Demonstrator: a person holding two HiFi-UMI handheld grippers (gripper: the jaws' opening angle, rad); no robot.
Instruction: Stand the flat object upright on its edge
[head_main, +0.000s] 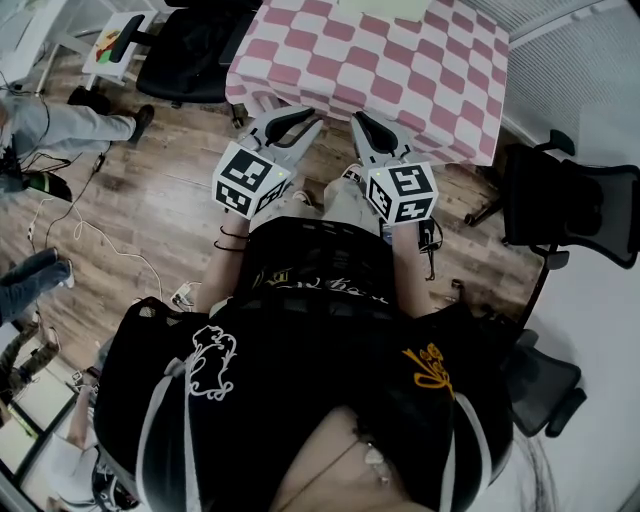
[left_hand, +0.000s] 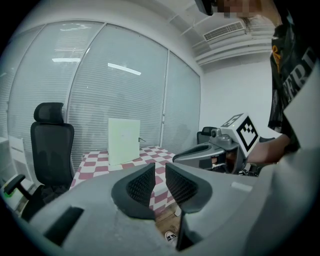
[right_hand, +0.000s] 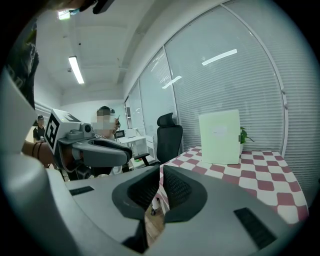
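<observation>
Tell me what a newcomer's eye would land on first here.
The pale green board stands upright at the far end of the pink-and-white checked table, in front of the window blinds. Close to the person, the left gripper and the right gripper are held side by side at the table's near edge, both shut and empty.

Upright pale green board (right_hand: 219, 137) on checkered table (right_hand: 260, 176)
</observation>
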